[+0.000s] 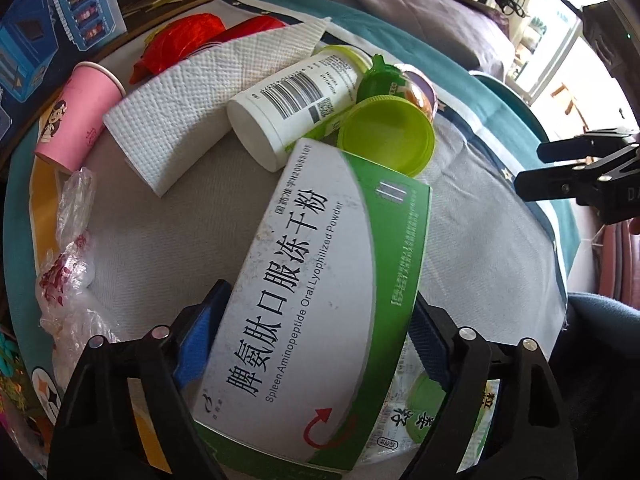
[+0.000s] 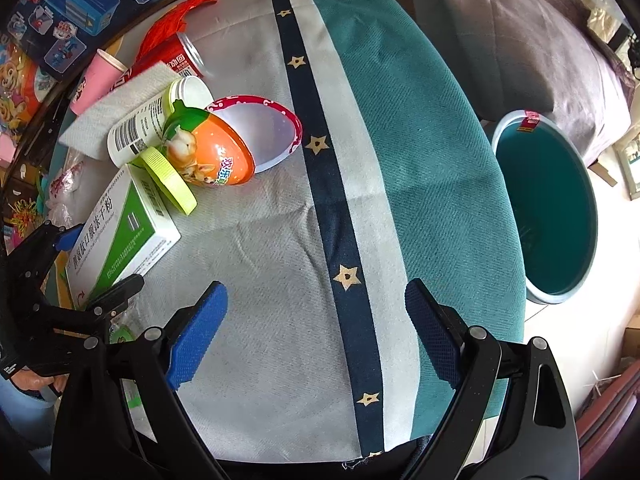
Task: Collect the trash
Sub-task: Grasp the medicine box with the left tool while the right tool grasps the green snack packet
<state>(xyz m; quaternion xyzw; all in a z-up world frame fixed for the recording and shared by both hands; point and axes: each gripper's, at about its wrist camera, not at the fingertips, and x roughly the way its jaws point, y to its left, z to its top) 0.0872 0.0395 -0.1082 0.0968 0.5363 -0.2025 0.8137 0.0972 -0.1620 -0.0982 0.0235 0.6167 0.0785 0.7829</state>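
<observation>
A white-and-green medicine box point(image 1: 320, 280) lies on the grey cloth point(image 2: 260, 280), and my left gripper point(image 1: 316, 320) is shut across its width, a blue pad against each long side. The right wrist view shows that box point(image 2: 120, 232) at the left, inside the left gripper point(image 2: 96, 260). Beyond it lie a white bottle point(image 1: 288, 108), a green lid point(image 1: 386, 136), a paper towel point(image 1: 192, 108), a pink cup point(image 1: 80, 112) and a red wrapper point(image 1: 180, 40). My right gripper point(image 2: 316, 328) hangs open over bare cloth, holding nothing.
An orange toy egg point(image 2: 216, 152) and its purple half shell point(image 2: 268, 132) sit by the lid, with a red can point(image 2: 180, 60) behind. A crumpled plastic bag point(image 1: 68, 264) lies at the left. A teal bin point(image 2: 548, 208) stands on the floor beyond the table's right edge.
</observation>
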